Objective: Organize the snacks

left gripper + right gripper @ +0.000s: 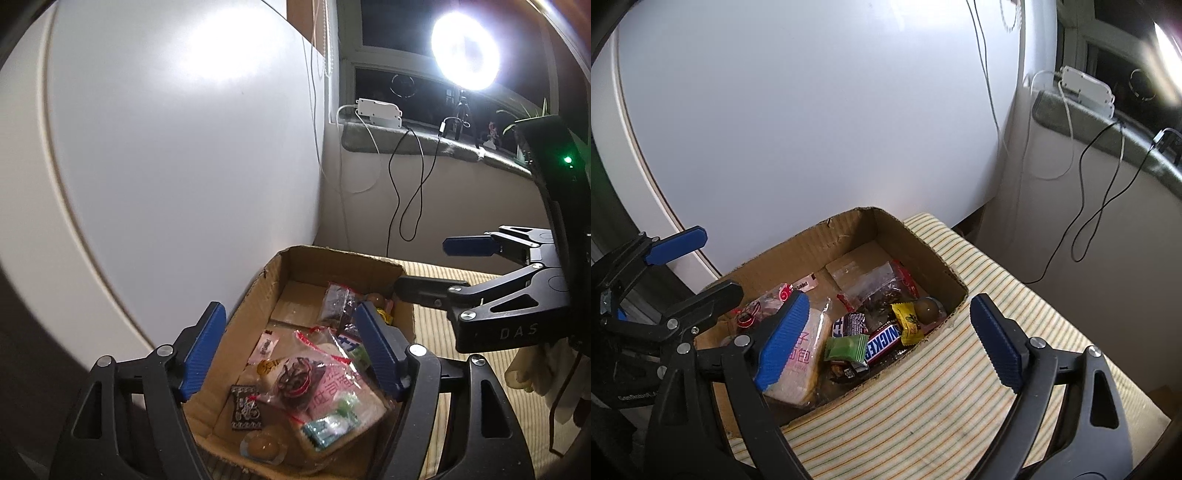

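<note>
An open cardboard box holds several snacks. Among them are a wrapped bread slice with a pink label, a Snickers bar, a green packet, a yellow candy and a clear bag of dark pieces. My left gripper hangs open above the box's near end, gripping nothing. My right gripper is open over the box's right wall, also gripping nothing.
The box sits on a striped cloth. A large white round panel stands right behind it. To the right, a sill carries a white power strip with cables hanging down, and a bright ring light shines above.
</note>
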### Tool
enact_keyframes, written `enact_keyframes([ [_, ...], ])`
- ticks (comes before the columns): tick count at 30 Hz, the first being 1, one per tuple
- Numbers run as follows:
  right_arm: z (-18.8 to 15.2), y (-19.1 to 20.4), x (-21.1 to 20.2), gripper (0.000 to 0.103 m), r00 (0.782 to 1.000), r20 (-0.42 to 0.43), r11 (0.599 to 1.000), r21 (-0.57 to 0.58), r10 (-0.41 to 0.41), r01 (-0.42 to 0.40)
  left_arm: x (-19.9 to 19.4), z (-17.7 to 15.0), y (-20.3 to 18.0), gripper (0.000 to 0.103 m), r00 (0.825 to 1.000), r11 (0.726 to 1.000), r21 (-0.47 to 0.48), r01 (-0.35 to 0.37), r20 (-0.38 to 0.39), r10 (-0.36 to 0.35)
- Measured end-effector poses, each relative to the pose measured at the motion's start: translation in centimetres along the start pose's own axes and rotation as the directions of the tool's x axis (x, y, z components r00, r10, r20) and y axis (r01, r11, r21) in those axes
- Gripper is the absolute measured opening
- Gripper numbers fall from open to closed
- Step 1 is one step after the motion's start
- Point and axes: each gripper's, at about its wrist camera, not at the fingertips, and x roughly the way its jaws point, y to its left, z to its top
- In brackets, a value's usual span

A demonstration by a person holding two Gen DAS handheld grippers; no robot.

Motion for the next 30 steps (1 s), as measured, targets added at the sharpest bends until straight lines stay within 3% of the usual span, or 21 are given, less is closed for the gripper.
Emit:
enact_keyframes([
  [3,-0.2,0.7,-1.4,0.092,0.999,0.027,1.000,-0.003,-0.024,0.024,-1.0,-0.3,0.1,0.077,1.000,1.000,-0.007,-0.004,0.015,0.004],
  [7,-0.8,1.7,-3.7,0.103,0.993,0.088,0.997,-0.012,-0.074,0.076,-2.8,-0.7,-0.1,0.079,0.999,1.000,-0.010,-0.003,0.043,0.003],
  [14,-2.3,3.0,-7.6,0.103,0.976,0.165,0.989,-0.014,-0.144,0.148,-5.7,-2.2,-0.4,0.082,0.997,0.999,-0.028,0.023,0.073,-0.021],
  [23,-5.3,4.3,-10.6,0.103,0.955,0.204,0.976,0.003,-0.213,0.217,-8.0,-4.1,-0.9,0.083,0.996,0.998,-0.055,0.015,0.092,-0.010],
  [30,-7.7,4.7,-11.1,0.103,0.958,0.187,0.975,0.001,-0.218,0.222,-9.1,-6.1,-1.0,0.083,0.997,0.996,-0.084,0.011,0.081,-0.005],
])
